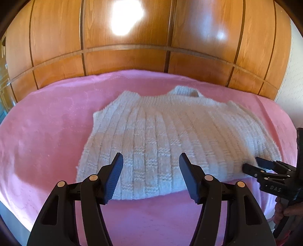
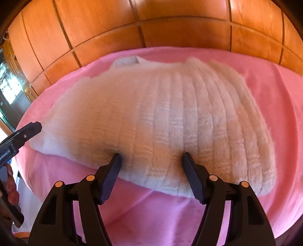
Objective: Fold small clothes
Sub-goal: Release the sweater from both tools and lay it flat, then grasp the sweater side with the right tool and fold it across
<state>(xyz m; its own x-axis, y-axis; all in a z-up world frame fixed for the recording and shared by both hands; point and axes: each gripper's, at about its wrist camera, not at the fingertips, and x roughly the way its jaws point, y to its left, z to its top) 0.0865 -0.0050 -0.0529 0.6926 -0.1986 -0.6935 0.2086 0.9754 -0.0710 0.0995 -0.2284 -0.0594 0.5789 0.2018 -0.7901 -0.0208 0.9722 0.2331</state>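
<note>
On the pink blanket that covers the bed, a small white ribbed knit sweater lies flat, its collar toward the far edge and its hem toward the cameras. The sleeves appear to be tucked in against the body, though the blur in the right wrist view makes that hard to confirm. The left gripper hangs just above the near hem, its jaws spread wide with nothing between them; the ribbed pads frame the lower middle of the sweater without touching it, as far as this view shows. In the right wrist view the right gripper is also wide apart, and its fingertips press down into the fluffy knit at the near hem, with the wool between them not yet pinched. From the left wrist view, the right gripper appears at the right edge, its tips reaching the sweater's lower right corner, and part of the person's right hand shows around its handle below. From the right wrist view, one finger of the left gripper enters at the left edge, near the sweater's lower left corner. Behind the bed stands a glossy wooden panelled wardrobe, with a bright light reflection on its upper doors. A strip of white wall shows at the far right.
</note>
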